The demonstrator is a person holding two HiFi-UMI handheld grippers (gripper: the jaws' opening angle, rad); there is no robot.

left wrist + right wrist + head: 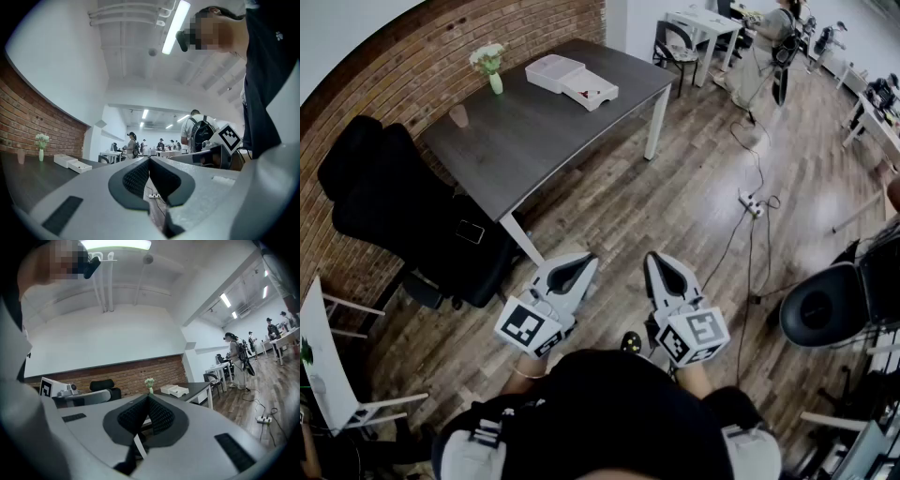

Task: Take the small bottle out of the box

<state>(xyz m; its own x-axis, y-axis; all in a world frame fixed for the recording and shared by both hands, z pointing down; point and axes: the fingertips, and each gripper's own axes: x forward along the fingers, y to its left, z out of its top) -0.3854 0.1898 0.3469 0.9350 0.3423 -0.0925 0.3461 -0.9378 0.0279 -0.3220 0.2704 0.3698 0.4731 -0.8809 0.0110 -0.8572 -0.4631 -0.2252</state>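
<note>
step: nothing picked yet; my read is approach phase, I'm standing off on the wood floor
left hand-held gripper (581,264): low centre of the head view, jaws together, nothing between them
right hand-held gripper (656,262): just beside it, jaws closed tip to tip, empty
box (572,81): white, open, lid lying against the tray, upper centre of the head view on the dark surface (534,131), well apart from both grippers
small bottle: can't make it out from here; presumably in the open tray
next move: close in on the surface's long edge, open one set of jaws before reaching into the tray
edges: box sits near the upper right edge of the surface, white leg (654,122) below that corner
open room: floor between me and the surface is bare; black chairs (403,216) crowd the left of the frame; power strip (750,202) and cable to the upper right, off my line
neighbours: flower vase (492,66) and cup (459,114) stand left of the box, apart from it
</note>
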